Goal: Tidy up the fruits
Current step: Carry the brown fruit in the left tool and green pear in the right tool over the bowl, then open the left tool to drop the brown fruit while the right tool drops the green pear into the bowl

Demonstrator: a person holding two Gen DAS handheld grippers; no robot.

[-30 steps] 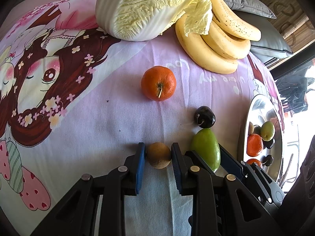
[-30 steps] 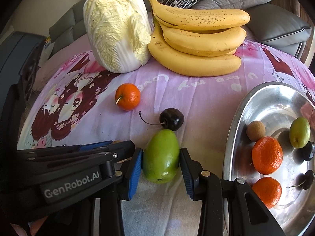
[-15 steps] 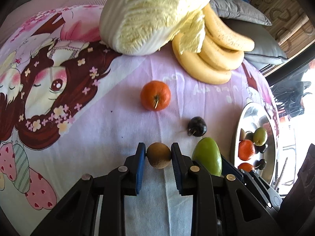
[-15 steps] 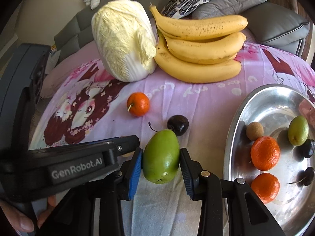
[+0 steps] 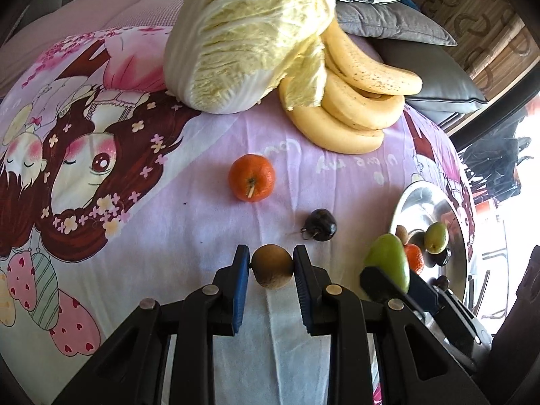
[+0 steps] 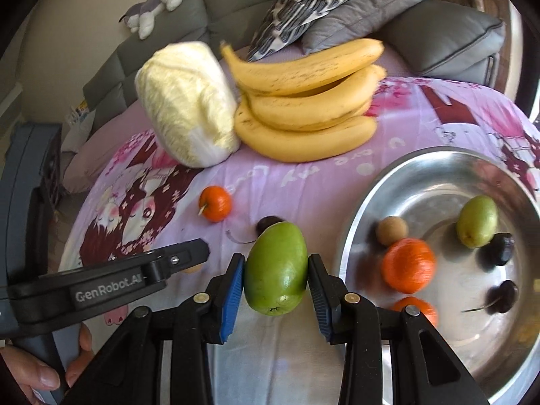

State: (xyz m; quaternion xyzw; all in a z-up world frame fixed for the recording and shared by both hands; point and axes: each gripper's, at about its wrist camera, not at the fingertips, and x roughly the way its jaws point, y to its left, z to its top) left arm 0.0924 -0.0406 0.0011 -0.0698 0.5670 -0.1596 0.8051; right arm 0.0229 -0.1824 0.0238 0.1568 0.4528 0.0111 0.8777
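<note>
The steel tray fills the right side of the right wrist view and holds a small brown fruit at its left, a light green fruit at upper centre, two tangerines, one large and one at the lower edge, and two dark cherries toward the right. In the lower centre of that view, the right gripper is clamped on a green mango, its blue pads pressed to both sides of the fruit, just left of the tray rim. In the left wrist view, the left gripper is closed on a brown round fruit at lower centre. Still on the pink printed cloth lie a lone tangerine at centre and a dark cherry just below and right of it. A napa cabbage and a bunch of bananas rest side by side, touching, at the top of the frame.
</note>
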